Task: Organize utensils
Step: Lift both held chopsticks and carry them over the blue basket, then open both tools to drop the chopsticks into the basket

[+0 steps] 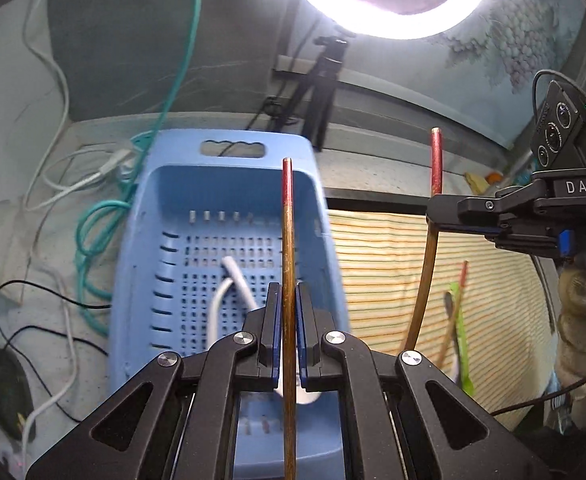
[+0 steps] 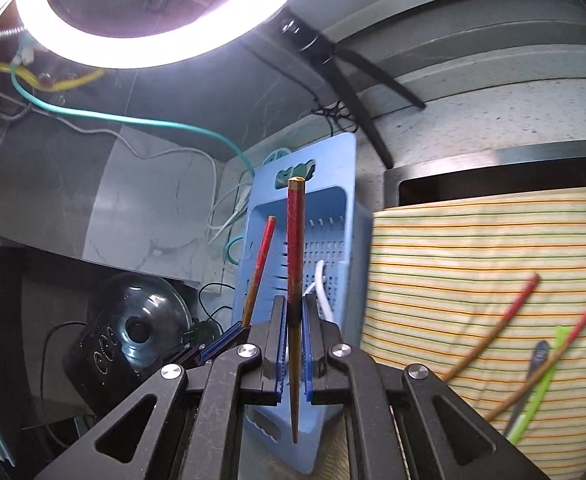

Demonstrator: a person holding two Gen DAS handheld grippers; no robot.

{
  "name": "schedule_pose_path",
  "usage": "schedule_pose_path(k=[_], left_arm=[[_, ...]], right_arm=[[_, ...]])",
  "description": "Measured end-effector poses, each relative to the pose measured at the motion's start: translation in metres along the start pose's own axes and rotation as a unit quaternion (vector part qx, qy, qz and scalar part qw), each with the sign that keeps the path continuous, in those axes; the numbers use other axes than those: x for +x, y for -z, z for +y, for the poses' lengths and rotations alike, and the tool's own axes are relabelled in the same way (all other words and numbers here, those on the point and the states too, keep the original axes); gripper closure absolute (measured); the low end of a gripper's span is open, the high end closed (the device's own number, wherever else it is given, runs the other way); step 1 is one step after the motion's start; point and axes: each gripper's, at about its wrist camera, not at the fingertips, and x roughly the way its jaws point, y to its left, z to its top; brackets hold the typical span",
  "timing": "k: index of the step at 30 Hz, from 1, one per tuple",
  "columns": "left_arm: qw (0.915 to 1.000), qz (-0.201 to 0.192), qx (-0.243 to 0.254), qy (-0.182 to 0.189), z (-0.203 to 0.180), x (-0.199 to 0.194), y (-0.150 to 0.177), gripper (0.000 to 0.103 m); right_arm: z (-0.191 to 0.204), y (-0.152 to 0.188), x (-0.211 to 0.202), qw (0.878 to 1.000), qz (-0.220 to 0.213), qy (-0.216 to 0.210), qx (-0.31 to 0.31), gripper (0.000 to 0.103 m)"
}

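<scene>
Each tongs, left (image 1: 289, 332) and right (image 2: 293, 344), is clamped mid-shaft on a chopstick (image 1: 288, 240), judged light, stiff and slippery, above the basket (image 1: 173, 216).

hidden: chopstick (image 1: 288, 240) lower end behind fingers (image 1: 271, 320) | blurred: utensils (image 2: 533, 360) right of fingers, kinds unclear | cut off: basket (image 1: 229, 248) near edge

Chopsticks (image 1: 288, 264) (image 2: 295, 264): lacquered wood, glossy brown, red ends worn. Basket (image 1: 145, 240), centre frame: smooth blue plastic, perforated. Cloth (image 2: 473, 248), right: woven, striped, matt. Grippers (image 1: 288, 332) (image 2: 294, 344): matt black plastic, bright metal rivets, ribbed blue pads (image 1: 303, 328).
</scene>
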Motion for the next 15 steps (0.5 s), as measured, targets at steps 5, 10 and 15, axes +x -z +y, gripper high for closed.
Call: schedule_pose_path(k=[5,10,15], left_arm=[[0.9997,0.001,-0.024,-0.001,0.022,0.009,-0.003,0.098],[0.9993,0.007,-0.037,-0.007,0.035,0.019,-0.004,0.098],[0.999,0.011,-0.041,-0.017,0.04,0.023,-0.008,0.087]], right_arm=[[0.022,0.001,0.033,0.999,0.008,0.022,-0.025,0.097],[0.032,0.001,0.057,0.998,0.025,0.037,-0.044,0.097],[0.039,0.003,0.068,0.995,0.035,0.056,-0.069,0.093]])
